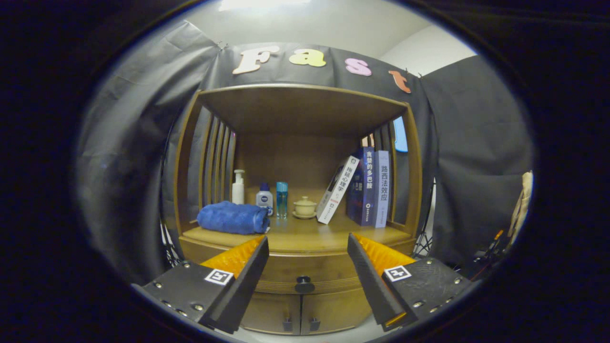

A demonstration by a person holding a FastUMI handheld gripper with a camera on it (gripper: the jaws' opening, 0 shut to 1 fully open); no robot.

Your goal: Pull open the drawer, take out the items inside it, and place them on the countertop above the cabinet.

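Nothing of the task is done yet: the drawer (pixel 305 272) under the table (pixel 305 238) is closed, its knob (pixel 304 284) untouched. The gripper (pixel 307 281) is wide open, holding nothing, the knob between its fingers but farther ahead.

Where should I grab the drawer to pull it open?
Probably the round dark knob centred on the drawer front, its only protruding part. Come straight from the front with the open gripper, whose fingers already frame it, close either side, then pull back.
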